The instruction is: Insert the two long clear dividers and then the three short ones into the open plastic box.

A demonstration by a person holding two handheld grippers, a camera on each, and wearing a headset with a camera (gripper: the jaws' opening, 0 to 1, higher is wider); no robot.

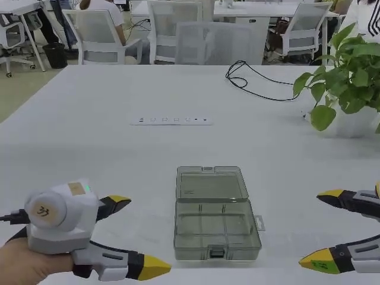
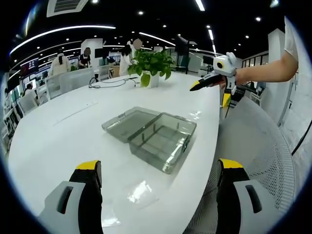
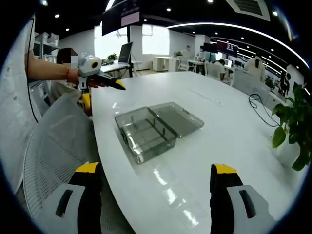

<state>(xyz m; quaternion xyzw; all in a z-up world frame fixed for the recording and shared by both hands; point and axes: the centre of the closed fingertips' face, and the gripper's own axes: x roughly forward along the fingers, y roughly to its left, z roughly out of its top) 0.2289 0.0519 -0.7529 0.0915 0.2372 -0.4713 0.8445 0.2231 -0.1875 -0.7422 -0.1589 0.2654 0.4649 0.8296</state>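
Both your left gripper [image 2: 159, 165] and right gripper [image 3: 156, 168] have fingers [image 2: 89, 170] released, empty. Expect thin clear plastic dividers [image 2: 141, 192] light, slippery; pinch edges.

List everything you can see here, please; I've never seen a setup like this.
Table: one, white, under everything.
Plastic box: one, clear grey, lid open, near the table's front edge.
Socket strip: one, white, mid-table.
Cable: one, black, far right of the table.
Potted plant: one, green, right edge.
Chairs: several, white, behind the table.
Left gripper: one, yellow-tipped, open, left of the box.
Right gripper: one, yellow-tipped, open, right of the box.
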